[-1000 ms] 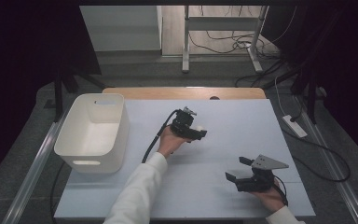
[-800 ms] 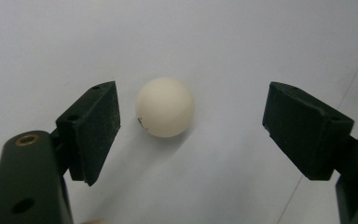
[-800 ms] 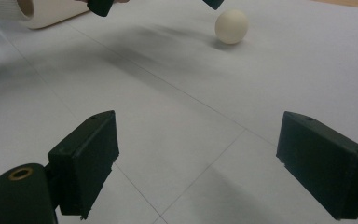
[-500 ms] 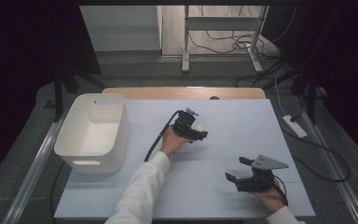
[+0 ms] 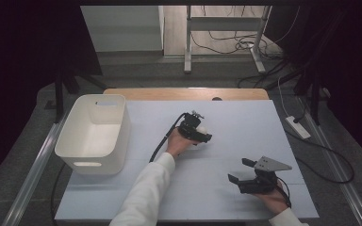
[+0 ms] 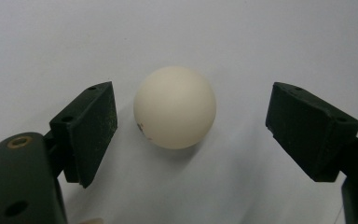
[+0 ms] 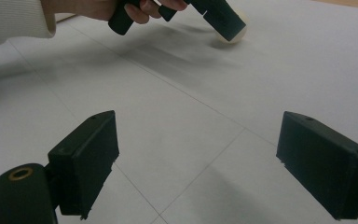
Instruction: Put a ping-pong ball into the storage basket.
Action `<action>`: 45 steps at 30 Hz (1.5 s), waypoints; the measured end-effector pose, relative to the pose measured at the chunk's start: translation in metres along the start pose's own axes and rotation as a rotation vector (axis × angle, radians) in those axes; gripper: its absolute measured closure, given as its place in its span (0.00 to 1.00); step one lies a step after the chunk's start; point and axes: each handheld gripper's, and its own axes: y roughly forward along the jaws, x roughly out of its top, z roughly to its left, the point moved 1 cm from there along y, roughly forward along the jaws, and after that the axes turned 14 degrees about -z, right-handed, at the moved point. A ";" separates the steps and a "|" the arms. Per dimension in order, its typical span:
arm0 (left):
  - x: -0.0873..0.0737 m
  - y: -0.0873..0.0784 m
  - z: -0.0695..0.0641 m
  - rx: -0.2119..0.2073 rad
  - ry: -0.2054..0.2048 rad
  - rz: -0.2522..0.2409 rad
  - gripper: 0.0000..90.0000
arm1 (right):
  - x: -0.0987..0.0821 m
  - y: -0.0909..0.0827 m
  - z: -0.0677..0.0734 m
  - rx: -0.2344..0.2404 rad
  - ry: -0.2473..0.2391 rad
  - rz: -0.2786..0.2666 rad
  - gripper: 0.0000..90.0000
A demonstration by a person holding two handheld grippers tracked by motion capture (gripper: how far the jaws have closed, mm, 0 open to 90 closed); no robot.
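A cream-white ball [image 6: 175, 107] lies on the pale table, with a small mark on its lower left. My left gripper [image 6: 191, 123] points down over the ball, which sits between its pads [image 6: 86, 130] and nearer the left one, with a gap on each side. Its jaws have just been closing a little, and nothing presses the ball. From above, the left gripper [image 5: 201, 135] sits mid-table over the ball [image 5: 202, 128]. My right gripper [image 5: 241, 171] rests open near the front right, with bare table between its pads [image 7: 324, 163]. Beyond them the ball [image 7: 237, 35] is half hidden by the left gripper [image 7: 219, 18].
A white plastic bin [image 5: 108, 167] stands at the table's left side, with nothing visible inside. The pale table [image 5: 245, 117] has a wooden strip along its far edge. Cables and a power strip [image 5: 298, 127] lie on the floor to the right.
My left gripper has sunk slightly toward the table and shifted a little to the right. The right gripper has stayed where it was.
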 end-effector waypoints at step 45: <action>0.006 -0.011 -0.004 0.013 0.031 -0.002 0.56 | 0.000 -0.001 0.000 -0.004 -0.001 -0.002 0.14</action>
